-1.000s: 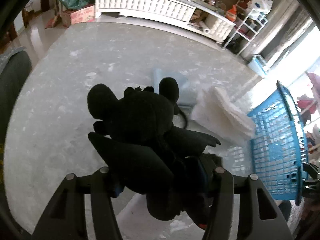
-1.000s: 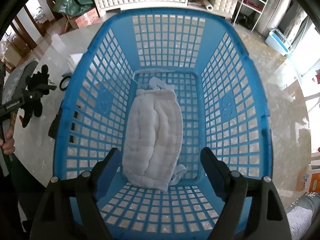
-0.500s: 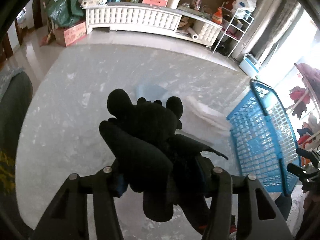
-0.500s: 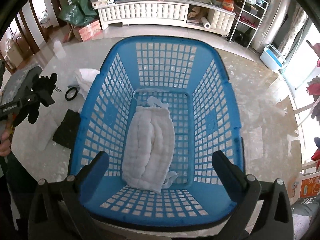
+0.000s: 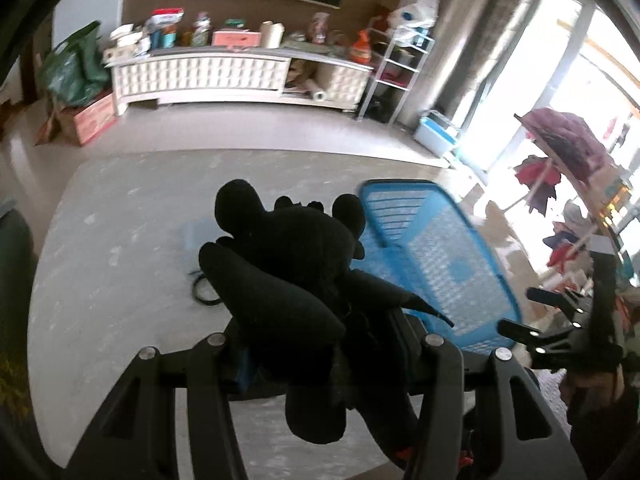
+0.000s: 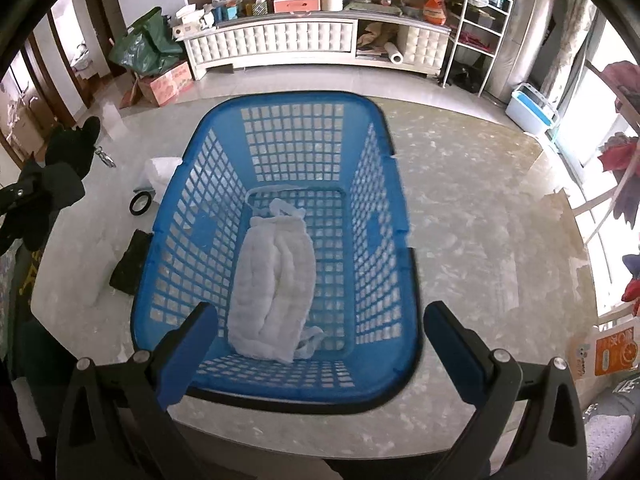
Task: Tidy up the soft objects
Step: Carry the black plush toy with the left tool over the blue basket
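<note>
Landmark: I place everything against the blue basket (image 6: 280, 384), which sits on the tabletop (image 6: 480, 220).
Left tool: my left tool (image 5: 324, 344) is narrowed onto the black plush (image 5: 288, 264), gripping it low on the body so head and wings hang free of the fingers.
Plush: held in the air left of the basket, off the tabletop, probably so it clears the rim on the way in.
Right tool: my right tool (image 6: 320, 332) stands wide and empty above the basket's near rim.
White cloth: the folded cloth (image 6: 276, 280) lies flat on the basket floor, leaving room beside it.
Left outside: a dark cloth (image 6: 130, 264) and a black ring (image 6: 140, 203) lie just left of the basket.
</note>
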